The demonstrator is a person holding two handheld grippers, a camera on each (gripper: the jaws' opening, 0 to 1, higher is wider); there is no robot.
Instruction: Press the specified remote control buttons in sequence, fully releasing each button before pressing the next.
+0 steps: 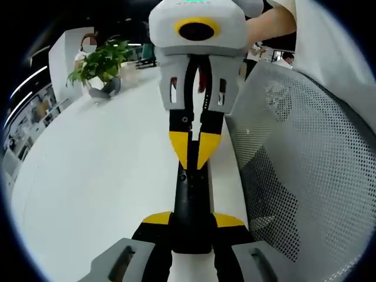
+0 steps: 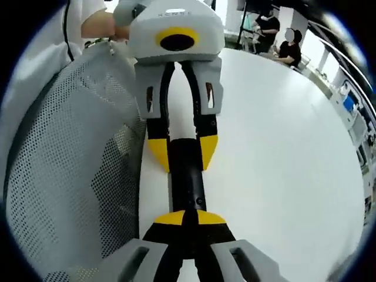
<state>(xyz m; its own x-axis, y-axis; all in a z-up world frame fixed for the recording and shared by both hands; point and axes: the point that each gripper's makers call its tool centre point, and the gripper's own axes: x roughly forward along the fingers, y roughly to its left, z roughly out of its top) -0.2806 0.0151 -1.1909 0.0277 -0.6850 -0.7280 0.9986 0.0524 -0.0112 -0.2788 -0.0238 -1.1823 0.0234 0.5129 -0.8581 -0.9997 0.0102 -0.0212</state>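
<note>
Where left claw (image 1: 192, 221) grips remote (image 1: 191, 191), plant (image 1: 100, 60) beyond.

Open white table (image 1: 100, 170); mesh chair back (image 1: 305, 170) close alongside, potted plant (image 1: 101, 63) far.

Both pictures are bright. Light comes from above and makes the white surface (image 1: 100, 176) shine pale, with no dark shadows on it. Straight lines bend near the round edges. Far things look small and a bit fuzzy. Close things at the bottom look soft too. The middle is sharp.
</note>
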